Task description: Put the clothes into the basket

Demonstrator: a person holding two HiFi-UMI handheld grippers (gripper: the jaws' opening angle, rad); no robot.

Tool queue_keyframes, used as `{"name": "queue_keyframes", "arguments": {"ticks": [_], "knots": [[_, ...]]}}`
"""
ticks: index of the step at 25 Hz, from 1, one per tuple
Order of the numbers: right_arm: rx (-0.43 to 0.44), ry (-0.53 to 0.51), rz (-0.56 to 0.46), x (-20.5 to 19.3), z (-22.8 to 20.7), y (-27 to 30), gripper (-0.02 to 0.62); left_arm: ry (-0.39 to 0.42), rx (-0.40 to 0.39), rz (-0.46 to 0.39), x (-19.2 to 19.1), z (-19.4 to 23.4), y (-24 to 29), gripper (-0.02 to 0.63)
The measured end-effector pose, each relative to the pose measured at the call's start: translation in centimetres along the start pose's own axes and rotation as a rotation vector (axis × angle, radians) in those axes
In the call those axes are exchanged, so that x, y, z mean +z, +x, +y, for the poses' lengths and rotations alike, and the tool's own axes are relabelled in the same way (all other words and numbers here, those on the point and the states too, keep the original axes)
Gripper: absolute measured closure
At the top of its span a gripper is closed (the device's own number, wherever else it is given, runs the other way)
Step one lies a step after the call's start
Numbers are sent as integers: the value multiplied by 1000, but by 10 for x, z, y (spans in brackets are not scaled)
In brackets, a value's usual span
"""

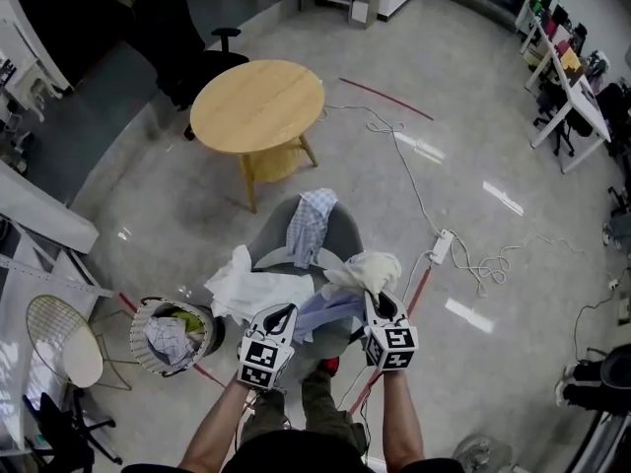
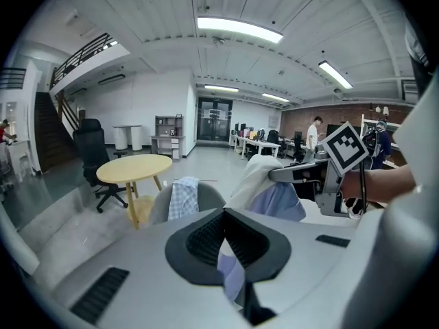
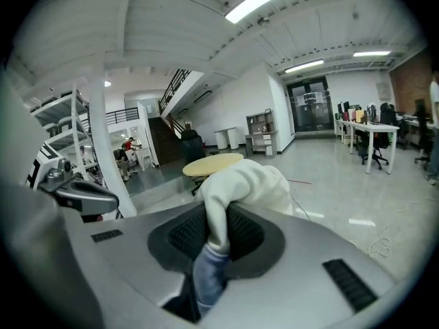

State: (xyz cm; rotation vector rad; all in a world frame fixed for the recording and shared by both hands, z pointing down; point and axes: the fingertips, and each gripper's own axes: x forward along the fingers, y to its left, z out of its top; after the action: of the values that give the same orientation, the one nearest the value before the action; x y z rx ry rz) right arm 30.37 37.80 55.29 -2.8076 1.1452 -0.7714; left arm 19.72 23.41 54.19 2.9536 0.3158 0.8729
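Polished grey flooring spreads across the open office, where a round wooden table (image 1: 258, 104) stands behind a grey chair (image 1: 343, 233) that carries the laundry. A checked shirt (image 1: 312, 220) hangs over the chair back, and a white garment (image 1: 245, 286) lies on the left of the seat. The left gripper (image 1: 280, 315) has its jaws fully together on a fold of the lavender shirt (image 1: 330, 313). The right gripper (image 1: 379, 304) is clamped narrowly on a cream garment (image 1: 371, 269), with a strip of bluish cloth, seemingly the same shirt, caught beneath it. Both pieces hang over the seat between the two grippers. The round white basket (image 1: 134, 335) stands on the floor near the chair, to the person's left, and already holds some clothes. The step in hand appears to be lifting this load clear for transfer. Hold both grips firm and raise until the trailing cloth clears the seat. Swing left with the grippers close together and centre them over the basket. Release low so that nothing drapes outside. Risk: the shirt may drag the white garment off the chair.
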Motion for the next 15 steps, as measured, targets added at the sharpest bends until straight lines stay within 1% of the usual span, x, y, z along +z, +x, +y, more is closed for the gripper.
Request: {"name": "queue_keyframes", "arguments": {"ticks": [7,15], "knots": [[28,-74,-94,56,47,-27,518,-17,69,-103,25,34,-47,600],[61,-120,-203,105,108,-49,518,-11,140,-194,36,74,-106,600]]}}
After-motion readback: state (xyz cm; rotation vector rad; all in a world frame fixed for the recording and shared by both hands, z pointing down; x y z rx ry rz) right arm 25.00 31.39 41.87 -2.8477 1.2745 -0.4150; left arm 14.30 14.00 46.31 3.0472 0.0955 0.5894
